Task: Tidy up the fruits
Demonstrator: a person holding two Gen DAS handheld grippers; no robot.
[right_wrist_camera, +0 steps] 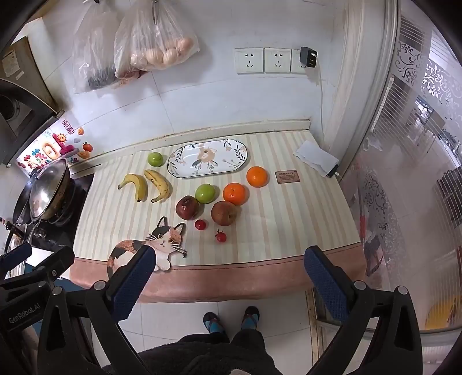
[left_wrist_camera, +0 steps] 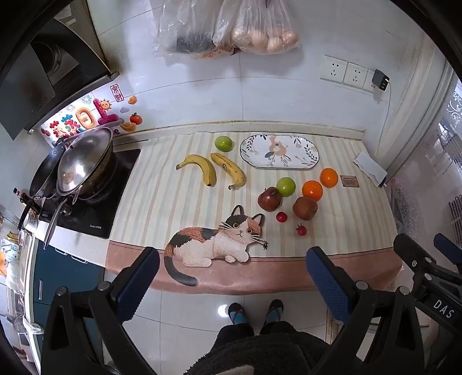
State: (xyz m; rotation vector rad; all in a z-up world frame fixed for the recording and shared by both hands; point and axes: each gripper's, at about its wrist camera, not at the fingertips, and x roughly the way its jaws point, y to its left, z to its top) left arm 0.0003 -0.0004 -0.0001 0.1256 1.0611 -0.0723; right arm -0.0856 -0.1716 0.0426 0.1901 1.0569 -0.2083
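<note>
Fruits lie on a striped mat (left_wrist_camera: 161, 202) with a cat picture. Two bananas (left_wrist_camera: 202, 168) (right_wrist_camera: 144, 183), two green apples (left_wrist_camera: 286, 186) (right_wrist_camera: 205, 193), two oranges (left_wrist_camera: 312, 190) (right_wrist_camera: 235, 193), two red apples (left_wrist_camera: 269, 199) (right_wrist_camera: 187, 207) and two cherry tomatoes (left_wrist_camera: 281, 217) (right_wrist_camera: 200, 224) lie there. An empty oval floral plate (left_wrist_camera: 306, 161) (right_wrist_camera: 236, 161) sits at the back. My left gripper (left_wrist_camera: 231, 274) and right gripper (right_wrist_camera: 228, 274) are open and empty, held above the counter's front edge, well short of the fruit. The right gripper also shows in the left wrist view (left_wrist_camera: 427, 253).
A wok and pans (left_wrist_camera: 83, 161) stand on an induction hob (left_wrist_camera: 95, 207) left of the mat. Plastic bags (left_wrist_camera: 231, 26) hang on the tiled wall, with sockets and a charger (left_wrist_camera: 380, 80) at right. A folded paper (left_wrist_camera: 369, 168) and small card (left_wrist_camera: 349, 181) lie at right. Glass door at far right.
</note>
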